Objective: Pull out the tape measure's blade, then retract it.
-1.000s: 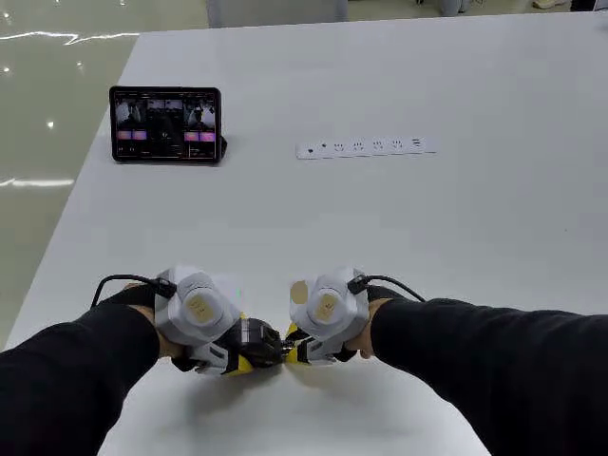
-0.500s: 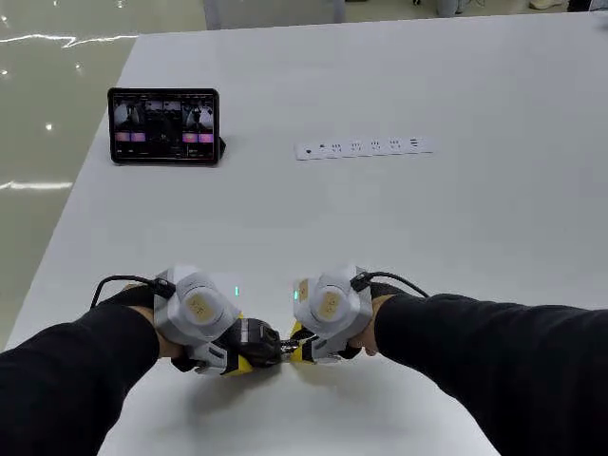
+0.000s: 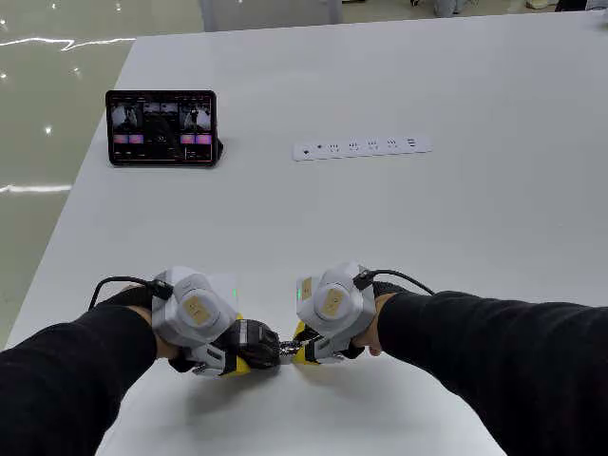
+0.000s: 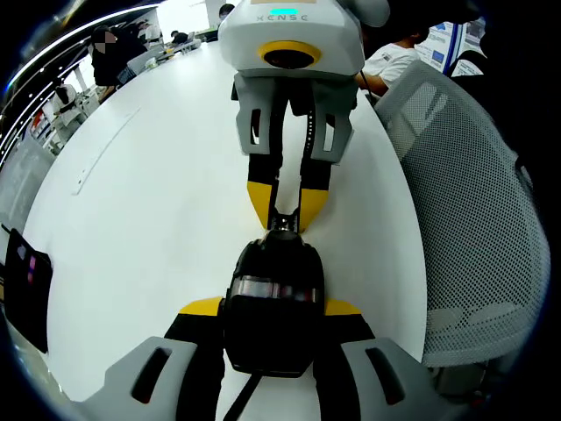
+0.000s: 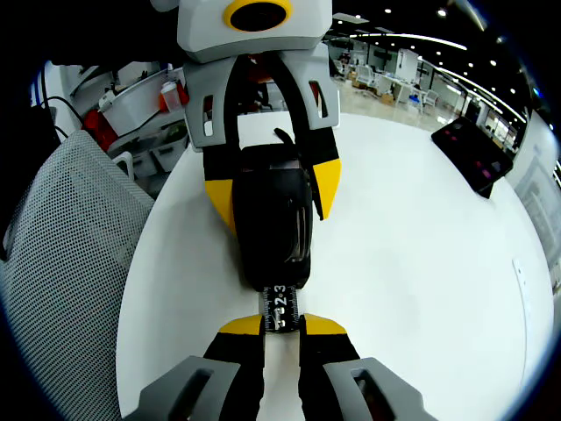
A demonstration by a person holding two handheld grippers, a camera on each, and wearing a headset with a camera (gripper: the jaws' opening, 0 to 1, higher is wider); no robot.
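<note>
Left gripper (image 4: 272, 307) clasps the black tape measure (image 4: 273, 338). At its mouth, right gripper (image 5: 282, 326) pinches the blade (image 5: 280, 303), whose numerals are legible in the right gripper view.

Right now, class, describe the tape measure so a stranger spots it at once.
At the white table's near edge, two grippers meet. Between them is the tape measure: a black case in the left gripper, its numbered blade pinched by the right gripper.
</note>
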